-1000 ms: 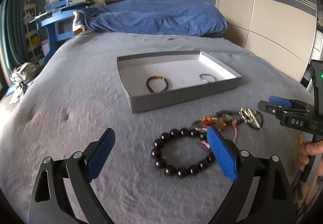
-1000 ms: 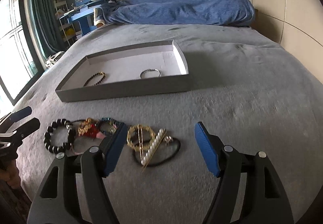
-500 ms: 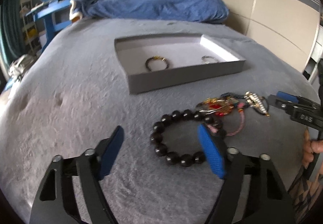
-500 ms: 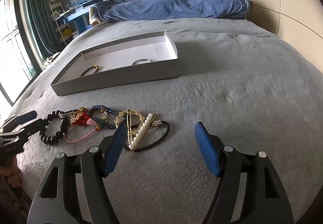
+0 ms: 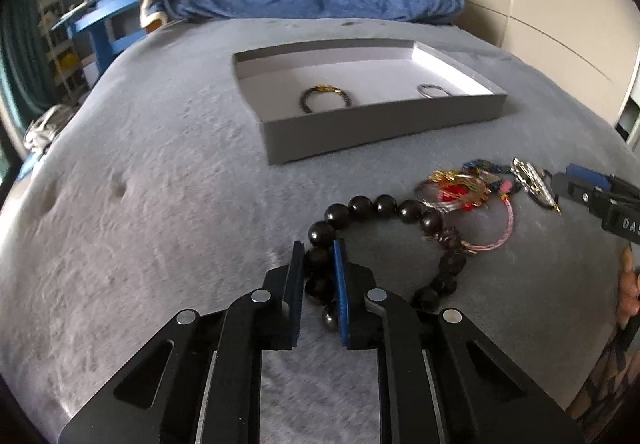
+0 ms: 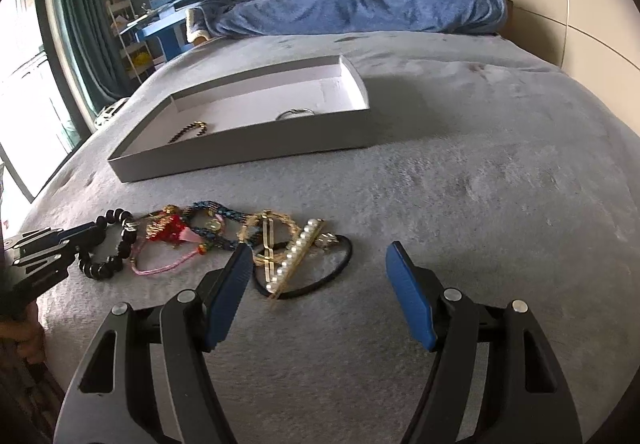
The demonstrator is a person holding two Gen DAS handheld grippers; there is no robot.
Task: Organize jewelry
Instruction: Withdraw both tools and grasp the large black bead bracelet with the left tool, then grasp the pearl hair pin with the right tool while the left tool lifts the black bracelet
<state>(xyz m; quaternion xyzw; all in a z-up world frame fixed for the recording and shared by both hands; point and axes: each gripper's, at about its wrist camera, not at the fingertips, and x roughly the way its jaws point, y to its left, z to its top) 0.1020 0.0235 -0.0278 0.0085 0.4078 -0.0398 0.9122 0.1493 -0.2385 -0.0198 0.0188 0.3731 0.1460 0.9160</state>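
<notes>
Left gripper (image 5: pixel 317 258) is clamped on the near side of the black bead bracelet (image 5: pixel 384 206), pinching beads edge-on, probably so the loop lifts clear of the tangled pile (image 6: pixel 208 232). Bracelet lies on the grey blanket (image 5: pixel 160 184), short of the grey tray (image 5: pixel 384 126). Right gripper (image 6: pixel 320 268) is spread wide beside the pearl hair clip (image 6: pixel 298 250), holding nothing.

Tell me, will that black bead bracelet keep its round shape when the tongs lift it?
Probably not. The black bead bracelet looks strung, so it should sag into a dangling loop from the left tongs, shut on two or three beads. Its round glossy beads might slip or swing. It touches the pink cord bracelet, which could drag along.
</notes>
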